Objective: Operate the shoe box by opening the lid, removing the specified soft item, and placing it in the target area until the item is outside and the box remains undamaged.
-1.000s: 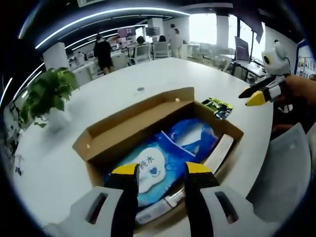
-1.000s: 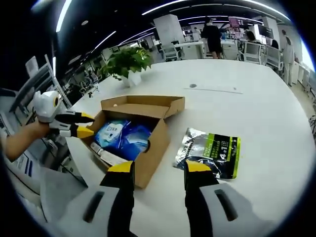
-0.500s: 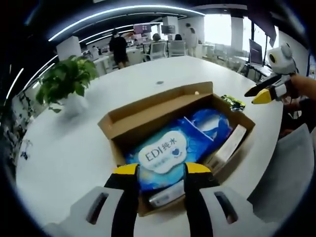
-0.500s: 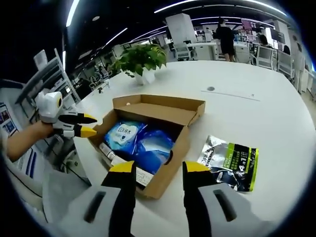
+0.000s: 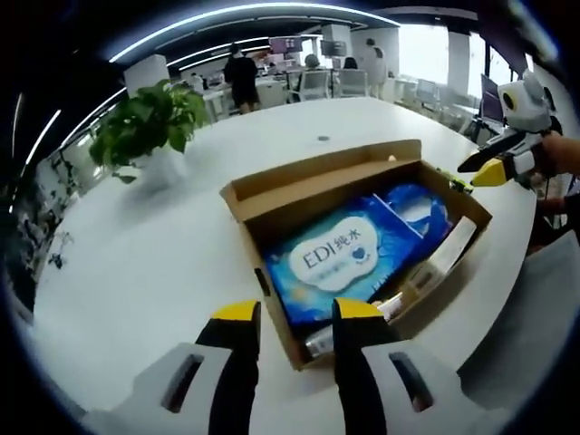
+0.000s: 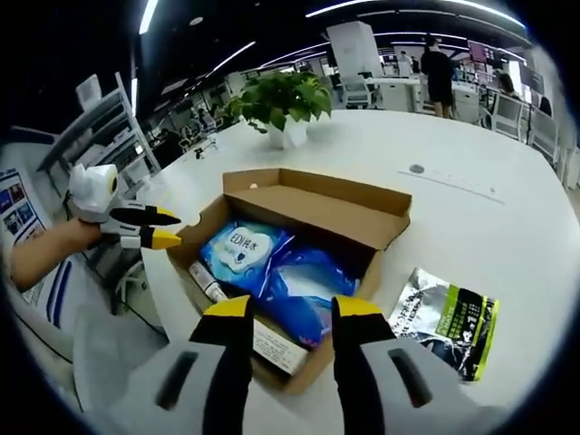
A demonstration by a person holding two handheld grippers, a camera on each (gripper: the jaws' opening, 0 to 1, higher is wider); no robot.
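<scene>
Item: blue wipes pack (image 5: 349, 260), soft, lying flat inside the open shoe box (image 5: 272, 213), lid folded back. From the left gripper (image 5: 288, 313) it lies just ahead and slightly rightward, long axis slanting away to the right. From the right gripper (image 6: 285, 310) it lies directly ahead and closer; likely the better reach. Both grippers' jaws parted, empty. Green pouch (image 6: 449, 322) rests on the table (image 6: 471, 217), right of the right gripper.

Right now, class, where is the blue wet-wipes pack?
The blue wet-wipes pack lies inside the open cardboard box, beside a white tube, on the white table.
</scene>
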